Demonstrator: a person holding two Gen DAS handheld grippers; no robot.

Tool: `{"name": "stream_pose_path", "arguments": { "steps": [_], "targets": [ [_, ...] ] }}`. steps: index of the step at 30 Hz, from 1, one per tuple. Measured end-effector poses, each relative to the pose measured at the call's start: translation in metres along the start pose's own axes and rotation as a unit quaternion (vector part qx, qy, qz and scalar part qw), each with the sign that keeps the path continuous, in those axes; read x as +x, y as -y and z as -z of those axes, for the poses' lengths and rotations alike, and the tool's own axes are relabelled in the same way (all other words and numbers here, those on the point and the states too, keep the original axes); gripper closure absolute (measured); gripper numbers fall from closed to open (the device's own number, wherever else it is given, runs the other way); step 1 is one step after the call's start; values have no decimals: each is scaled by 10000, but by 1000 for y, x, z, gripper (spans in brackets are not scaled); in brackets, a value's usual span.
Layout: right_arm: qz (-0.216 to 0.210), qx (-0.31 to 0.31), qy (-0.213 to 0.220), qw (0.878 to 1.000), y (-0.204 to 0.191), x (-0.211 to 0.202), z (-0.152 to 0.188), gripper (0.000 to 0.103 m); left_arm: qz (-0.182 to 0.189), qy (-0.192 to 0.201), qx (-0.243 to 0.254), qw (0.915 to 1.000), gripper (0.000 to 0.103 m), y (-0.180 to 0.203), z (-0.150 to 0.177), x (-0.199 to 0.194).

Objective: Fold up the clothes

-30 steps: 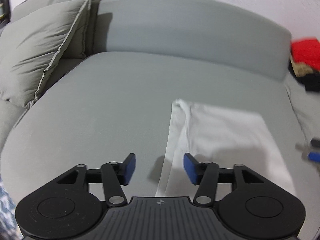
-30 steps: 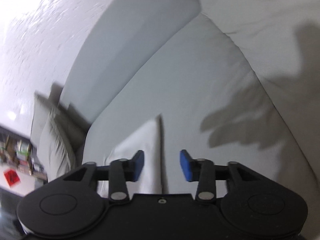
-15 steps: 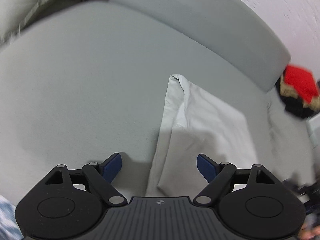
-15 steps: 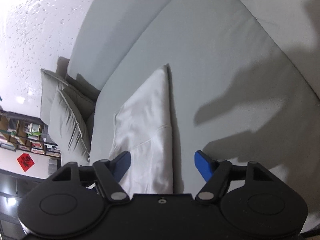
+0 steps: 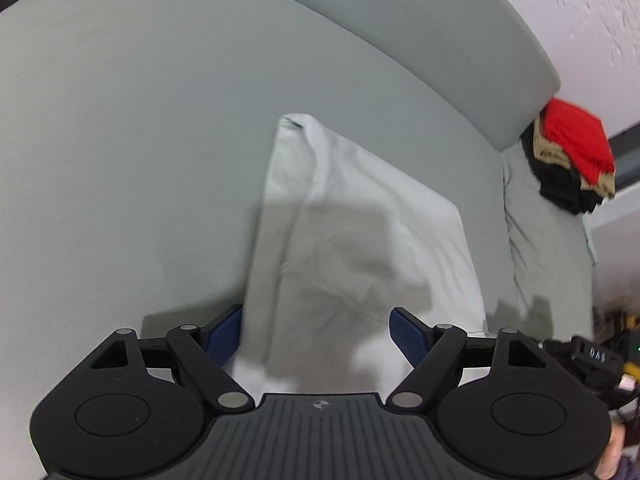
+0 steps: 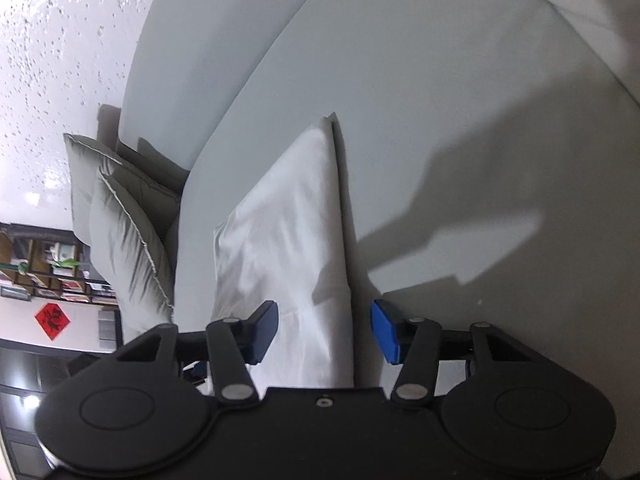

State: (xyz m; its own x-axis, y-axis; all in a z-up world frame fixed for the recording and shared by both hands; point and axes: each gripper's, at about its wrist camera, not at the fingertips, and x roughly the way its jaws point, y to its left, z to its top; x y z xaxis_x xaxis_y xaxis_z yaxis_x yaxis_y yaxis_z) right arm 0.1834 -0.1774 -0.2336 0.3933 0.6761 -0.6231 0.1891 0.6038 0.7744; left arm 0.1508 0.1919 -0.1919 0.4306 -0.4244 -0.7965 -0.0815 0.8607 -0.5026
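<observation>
Folded white cotton garment (image 5: 360,240): lying flat at frame centre on the grey fabric sofa seat (image 5: 120,160). Left gripper (image 5: 316,332) and right gripper (image 6: 324,328): both spreading wide, unclenched, straddling its near edge (contact seemingly none). Red-and-black clothes pile (image 5: 572,160): sitting upper right.

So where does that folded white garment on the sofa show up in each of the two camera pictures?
Left wrist view: the folded white garment lies centre, running from mid-picture down between the open left gripper.
Right wrist view: the same garment lies centre-left, its near end between the open right gripper.
Shared landmark: the grey sofa backrest behind it.
</observation>
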Motion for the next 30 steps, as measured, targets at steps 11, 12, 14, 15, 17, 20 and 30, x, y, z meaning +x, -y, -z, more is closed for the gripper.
{"name": "stream_pose_path", "arguments": {
  "steps": [11,12,14,15,17,20,30],
  "targets": [
    [184,-517,139,9984,-16,22,-9,60,-961,189,1196,9880,28,51,8,26],
    [242,-626,149,9976,-18,21,-7,60,-1089,225,1247,9859,28,54,11,25],
    [325,-752,160,9965,-22,20,-4,60,-1226,271,1203,9848,27,57,13,25],
    [350,-778,155,9962,-24,19,-3,60,-1249,281,1159,9850,27,56,14,23],
    [372,-792,134,9961,-24,17,-3,60,-1277,277,1129,9850,27,55,14,21],
    [344,-717,117,9968,-22,15,-3,60,-1271,256,1125,9852,27,52,14,19],
    [239,-544,203,9980,-18,25,-6,61,-1283,321,1214,9837,26,54,14,23]
  ]
}}
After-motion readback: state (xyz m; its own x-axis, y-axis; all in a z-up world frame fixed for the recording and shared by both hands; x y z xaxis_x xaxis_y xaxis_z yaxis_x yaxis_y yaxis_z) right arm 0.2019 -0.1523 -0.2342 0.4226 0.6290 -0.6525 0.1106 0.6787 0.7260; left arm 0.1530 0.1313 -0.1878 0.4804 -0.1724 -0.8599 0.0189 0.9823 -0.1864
